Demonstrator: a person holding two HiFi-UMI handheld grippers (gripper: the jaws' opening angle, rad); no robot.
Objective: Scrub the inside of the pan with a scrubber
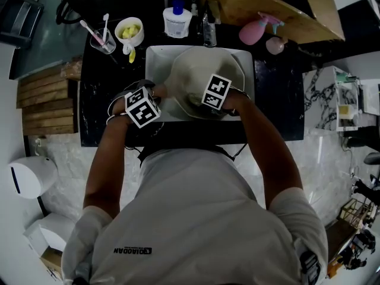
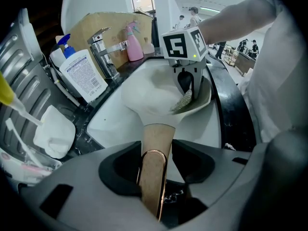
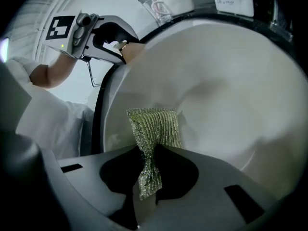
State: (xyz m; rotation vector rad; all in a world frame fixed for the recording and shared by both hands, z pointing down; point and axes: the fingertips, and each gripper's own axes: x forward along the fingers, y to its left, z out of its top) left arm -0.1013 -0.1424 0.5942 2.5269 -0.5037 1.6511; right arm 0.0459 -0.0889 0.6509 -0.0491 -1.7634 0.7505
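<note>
Left gripper (image 2: 154, 179) clamped on pan handle (image 2: 157, 138); pan (image 3: 216, 81) tilted over sink (image 1: 155, 57). Right gripper (image 3: 148, 177) pinches scrubber (image 3: 155, 126), free end ahead of my jaws against inner wall. Plan: brace handle, press scrubber flat, overlapping circles.

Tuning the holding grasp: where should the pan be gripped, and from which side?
By the handle, from its free end on the person's left, as the left gripper does: jaws shut across it. It sticks straight out of the pan, so its inside is free for the scrubber.
</note>
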